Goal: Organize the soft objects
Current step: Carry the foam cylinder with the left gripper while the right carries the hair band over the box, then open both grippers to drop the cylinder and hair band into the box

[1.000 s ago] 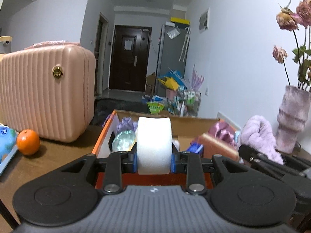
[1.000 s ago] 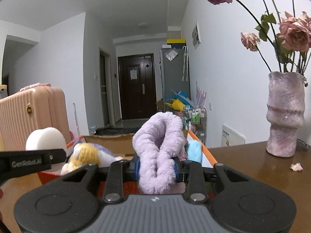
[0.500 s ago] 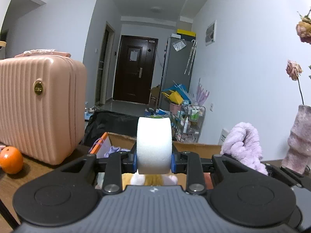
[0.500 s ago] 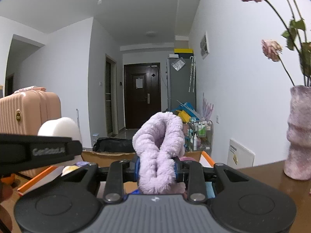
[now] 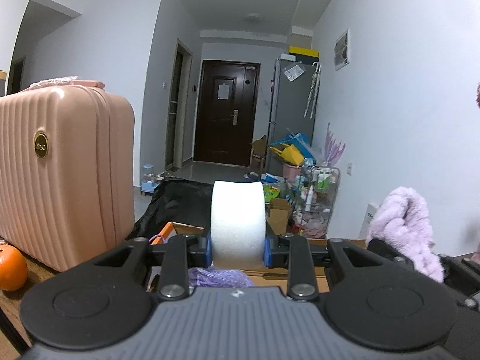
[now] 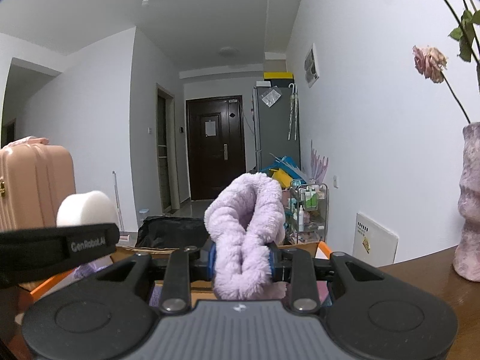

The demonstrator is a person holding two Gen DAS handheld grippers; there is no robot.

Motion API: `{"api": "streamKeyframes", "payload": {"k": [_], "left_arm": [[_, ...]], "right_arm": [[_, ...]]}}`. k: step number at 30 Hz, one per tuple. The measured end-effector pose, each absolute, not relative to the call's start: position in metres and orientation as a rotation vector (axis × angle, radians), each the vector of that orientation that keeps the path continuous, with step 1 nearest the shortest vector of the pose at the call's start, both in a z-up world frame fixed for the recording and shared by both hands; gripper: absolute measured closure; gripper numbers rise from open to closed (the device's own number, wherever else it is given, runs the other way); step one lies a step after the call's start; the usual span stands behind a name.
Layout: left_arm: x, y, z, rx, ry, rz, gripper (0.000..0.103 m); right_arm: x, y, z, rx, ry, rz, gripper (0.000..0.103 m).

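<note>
My left gripper (image 5: 238,247) is shut on a white foam sponge (image 5: 238,222), held upright over the cardboard box (image 5: 312,276) with the orange rim. A purple mesh item (image 5: 219,277) lies in the box just below it. My right gripper (image 6: 242,259) is shut on a fluffy lilac cloth (image 6: 246,234), also above the box (image 6: 303,247). From the left wrist view the lilac cloth (image 5: 405,225) shows at the right. From the right wrist view the sponge (image 6: 87,208) and the left gripper's finger (image 6: 57,247) show at the left.
A pink ribbed suitcase (image 5: 60,174) stands on the wooden table (image 5: 18,303) at the left, with an orange (image 5: 10,268) beside it. A mauve vase (image 6: 469,204) with dried roses stands at the right. Beyond the table lie a black bag (image 5: 177,204) and a wire cart (image 6: 309,210).
Both grippers have moved forward over the box with their loads still held. The box's contents have slid down out of sight and the suitcase and vase have drifted towards the frame edges.
</note>
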State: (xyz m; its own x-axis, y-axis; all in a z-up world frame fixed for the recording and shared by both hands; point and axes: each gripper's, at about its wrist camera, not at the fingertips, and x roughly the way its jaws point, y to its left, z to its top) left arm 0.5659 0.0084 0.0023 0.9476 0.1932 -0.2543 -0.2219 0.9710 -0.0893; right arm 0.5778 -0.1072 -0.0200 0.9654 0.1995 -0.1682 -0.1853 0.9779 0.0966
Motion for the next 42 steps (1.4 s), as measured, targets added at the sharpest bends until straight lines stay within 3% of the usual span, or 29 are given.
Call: {"api": "streamKeyframes", "payload": {"k": [8,13,17,19,21,42], "left_arm": [[0.576,0.02,-0.007,-0.128,0.286,0.227,0.073],[0.576,0.02,-0.006,-0.123,0.288,0.221,0.071],[0.571,0.024,-0.003,-0.137,0.268,0.24,0.03],[0.567,0.025,-0.002,-0.132,0.253,0.25,0.02],[0.563,0.028,-0.001,-0.133,0.246,0.268,0.0],[0.553,0.037,0.003,-0.143,0.248,0.261,0.0]], "right_arm": [[0.589,-0.106,-0.024,0.057,0.216,0.192,0.072],[0.59,-0.103,-0.025,0.032,0.223,0.192,0.051],[0.587,-0.101,-0.026,0.014,0.223,0.176,0.038],[0.586,-0.1,-0.026,0.005,0.222,0.164,0.014],[0.582,-0.099,-0.026,-0.004,0.201,0.154,0.002],[0.565,-0.098,-0.026,-0.025,0.182,0.171,0.0]]}}
